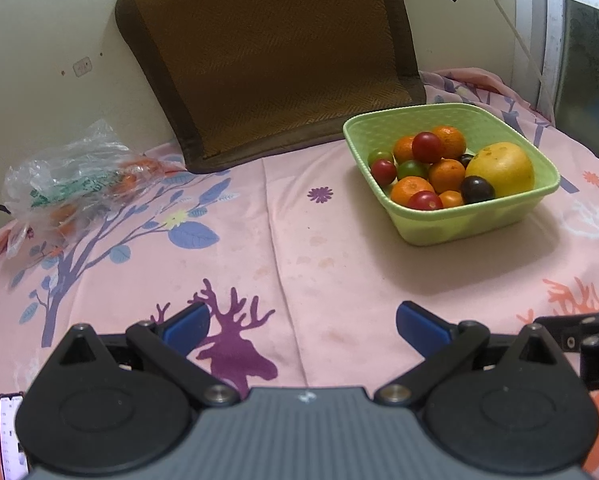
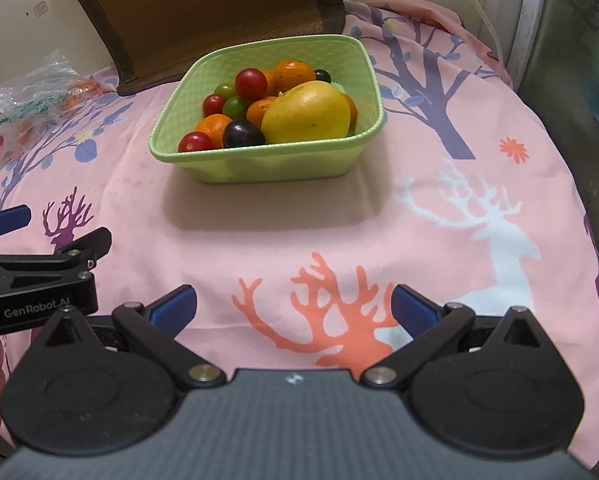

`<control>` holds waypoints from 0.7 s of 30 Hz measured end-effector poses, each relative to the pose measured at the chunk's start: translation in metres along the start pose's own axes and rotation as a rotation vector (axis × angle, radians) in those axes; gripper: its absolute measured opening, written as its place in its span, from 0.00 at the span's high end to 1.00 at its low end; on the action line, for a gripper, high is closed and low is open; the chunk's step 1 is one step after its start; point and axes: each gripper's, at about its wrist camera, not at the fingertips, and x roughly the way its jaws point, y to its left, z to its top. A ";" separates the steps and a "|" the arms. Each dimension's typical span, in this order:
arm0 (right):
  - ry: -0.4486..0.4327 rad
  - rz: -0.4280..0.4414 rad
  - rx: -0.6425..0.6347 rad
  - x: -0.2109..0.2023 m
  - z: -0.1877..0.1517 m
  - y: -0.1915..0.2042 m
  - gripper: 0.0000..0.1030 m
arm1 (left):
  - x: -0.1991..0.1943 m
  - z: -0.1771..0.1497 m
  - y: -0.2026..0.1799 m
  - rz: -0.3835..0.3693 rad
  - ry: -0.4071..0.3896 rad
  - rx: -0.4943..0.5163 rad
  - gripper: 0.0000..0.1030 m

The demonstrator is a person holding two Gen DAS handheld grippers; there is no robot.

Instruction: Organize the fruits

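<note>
From the left wrist we see our left gripper (image 1: 301, 326) spread wide and empty over the pink cloth (image 1: 299, 248). The green basket (image 1: 471, 224) sits far right, piled with fruits (image 1: 443, 168); a plastic bag (image 1: 67, 176) lies far left.

From the right wrist, our right gripper (image 2: 293, 308) is likewise released, aimed at the basket, probably to lift the yellow fruit (image 2: 305, 114) first, since it lies on top.

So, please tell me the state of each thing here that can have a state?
Left gripper: jaws open, holding nothing.
Right gripper: jaws open, holding nothing.
Green basket: upright, full of fruit.
Plastic bag: crumpled, lying on the cloth, orange fruit inside.
Phone: screen lit.
</note>
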 end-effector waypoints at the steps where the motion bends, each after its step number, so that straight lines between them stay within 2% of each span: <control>1: 0.001 0.000 0.000 0.000 0.000 0.000 0.00 | 0.000 -0.001 0.000 -0.002 -0.002 0.002 0.00; 21: -0.010 0.010 -0.001 -0.005 -0.002 0.008 0.00 | -0.007 -0.004 0.000 0.005 -0.018 0.018 0.00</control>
